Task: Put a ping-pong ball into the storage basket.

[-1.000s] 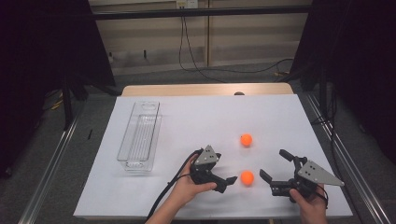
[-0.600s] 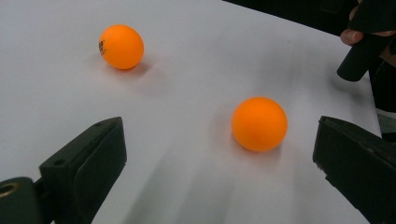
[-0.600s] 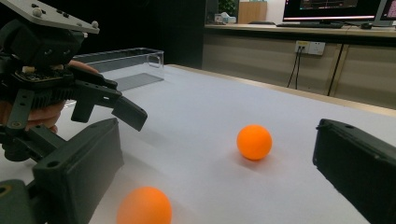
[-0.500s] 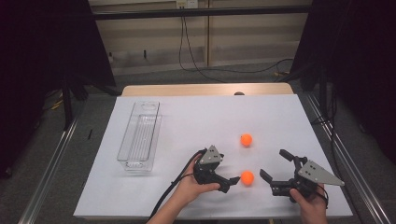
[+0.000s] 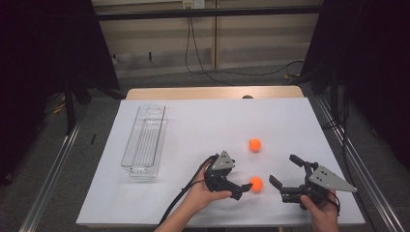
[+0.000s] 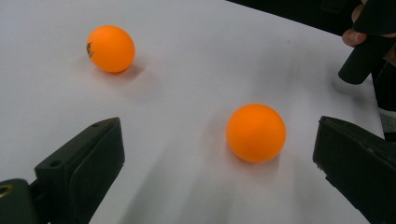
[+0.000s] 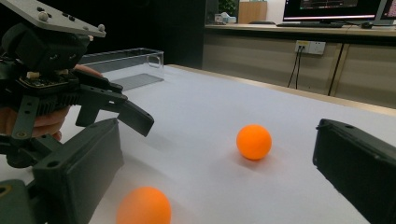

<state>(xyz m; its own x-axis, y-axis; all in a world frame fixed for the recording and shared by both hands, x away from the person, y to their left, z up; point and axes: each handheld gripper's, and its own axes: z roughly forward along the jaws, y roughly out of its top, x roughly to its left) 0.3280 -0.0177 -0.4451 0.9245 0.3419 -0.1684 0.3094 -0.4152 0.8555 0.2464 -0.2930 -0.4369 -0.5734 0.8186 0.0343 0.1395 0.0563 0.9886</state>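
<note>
On the white table (image 5: 193, 125), near its front edge, I had the left gripper (image 5: 240, 190) at the near ball (image 5: 256, 183), jaws spread w/ the ball between them, not yet pinched. Right gripper (image 5: 284, 179) sat just beside it, jaws also spread, holding nothing. Step was the grab approach, I judged. Next: close L jaws squarely on the ball; it'd roll if nudged.

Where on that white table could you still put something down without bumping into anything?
Free: the far stretch of the white sheet beyond the farther orange ball, and the strip between the clear tray and the left tongs. Crowded: the near edge, where both open tongs, left and right, flank the nearer ball.
</note>
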